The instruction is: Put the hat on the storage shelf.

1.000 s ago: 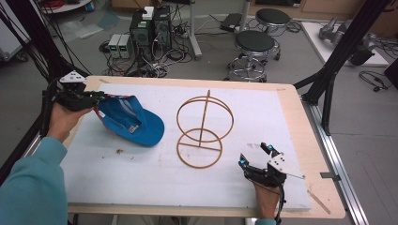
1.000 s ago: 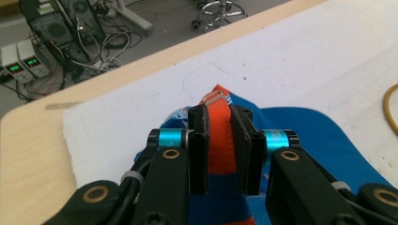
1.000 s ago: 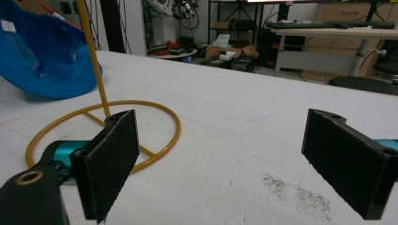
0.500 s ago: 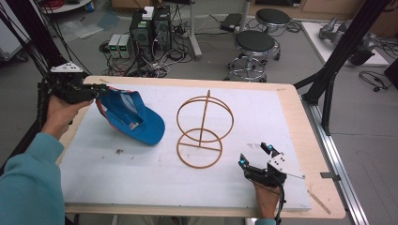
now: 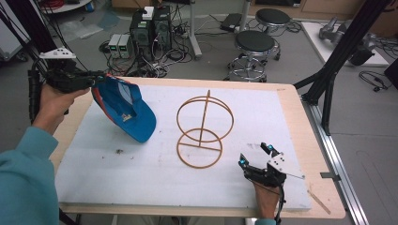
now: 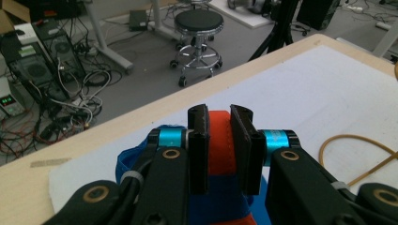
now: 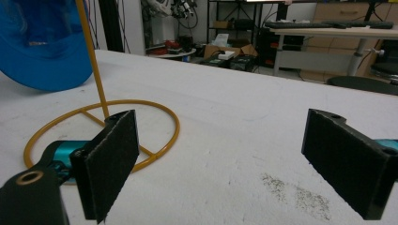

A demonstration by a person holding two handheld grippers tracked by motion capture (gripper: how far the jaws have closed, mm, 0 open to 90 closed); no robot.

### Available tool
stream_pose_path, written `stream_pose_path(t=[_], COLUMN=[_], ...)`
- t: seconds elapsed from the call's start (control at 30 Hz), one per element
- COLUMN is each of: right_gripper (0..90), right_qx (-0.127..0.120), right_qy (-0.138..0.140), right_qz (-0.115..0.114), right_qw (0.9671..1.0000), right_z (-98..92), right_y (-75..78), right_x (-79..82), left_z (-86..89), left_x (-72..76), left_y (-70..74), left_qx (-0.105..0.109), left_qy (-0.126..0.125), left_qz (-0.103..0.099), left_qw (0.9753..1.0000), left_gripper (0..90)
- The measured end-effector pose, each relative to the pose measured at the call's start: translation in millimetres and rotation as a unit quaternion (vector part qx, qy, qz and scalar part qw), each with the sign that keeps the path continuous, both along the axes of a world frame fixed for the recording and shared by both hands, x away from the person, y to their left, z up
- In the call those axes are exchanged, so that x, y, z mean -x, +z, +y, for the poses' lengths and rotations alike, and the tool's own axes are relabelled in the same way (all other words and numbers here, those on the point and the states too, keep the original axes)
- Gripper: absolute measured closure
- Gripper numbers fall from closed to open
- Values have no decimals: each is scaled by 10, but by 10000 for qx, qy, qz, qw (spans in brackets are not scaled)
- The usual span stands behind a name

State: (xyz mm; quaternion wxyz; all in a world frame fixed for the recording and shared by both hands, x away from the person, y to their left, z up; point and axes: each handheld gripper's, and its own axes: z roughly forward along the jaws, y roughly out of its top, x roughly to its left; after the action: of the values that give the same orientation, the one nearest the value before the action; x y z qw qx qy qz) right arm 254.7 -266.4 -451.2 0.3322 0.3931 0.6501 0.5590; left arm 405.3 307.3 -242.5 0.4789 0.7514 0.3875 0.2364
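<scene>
At the far left corner of the table, I am reading the left gripper (image 5: pixel 96 77) as clenched on the blue cap (image 5: pixel 126 112): in the left gripper view its two black jaws are pressing on the cap's orange-edged rim (image 6: pixel 219 143) from either side. The cap is hanging from that grip, tilted with its open side showing blue lining, its lower edge appearing to be just above the white foam mat (image 5: pixel 141 173) in the high view; I cannot tell whether it is touching. The person's left hand (image 5: pixel 54 105) is wrapping the gripper body, teal sleeve (image 5: pixel 23 183) trailing toward the near edge.

Just right of the cap, near but apart, the yellow wire stand (image 5: pixel 202 131) is sitting upright on the mat, a ring base with a post and a larger ring above.

At the near right edge, the right gripper (image 5: pixel 256 157) is resting low over the mat with its jaws spread wide, gripping nothing; the right gripper view is showing the stand's base ring (image 7: pixel 103 129) beyond its left jaw.

Beyond the table, two stools (image 5: pixel 253 44) and computer towers (image 5: pixel 150 26) are standing on the floor.
</scene>
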Motion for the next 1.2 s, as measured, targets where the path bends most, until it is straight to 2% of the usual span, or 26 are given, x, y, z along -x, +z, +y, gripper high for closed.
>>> stream_pose_path(t=[0.3,0.53,0.77,1.2], right_gripper=[105,105,105,105], right_qx=[4,-10,-6,-20], right_qy=[5,-3,4,2], right_qz=[12,32,23,36], right_qw=[10000,10000,10000,10000], right_z=[-2,-2,-1,-2], right_y=[1,1,1,0], right_x=[0,2,1,3], left_z=[-9,-13,-30,-32], left_x=[23,39,42,43], left_y=[210,311,305,314], left_qx=[-107,-177,-353,-365], left_qy=[56,88,65,103], left_qz=[-231,-350,-322,-369], left_qw=[9997,9992,9988,9986], left_gripper=[777,777,777,777])
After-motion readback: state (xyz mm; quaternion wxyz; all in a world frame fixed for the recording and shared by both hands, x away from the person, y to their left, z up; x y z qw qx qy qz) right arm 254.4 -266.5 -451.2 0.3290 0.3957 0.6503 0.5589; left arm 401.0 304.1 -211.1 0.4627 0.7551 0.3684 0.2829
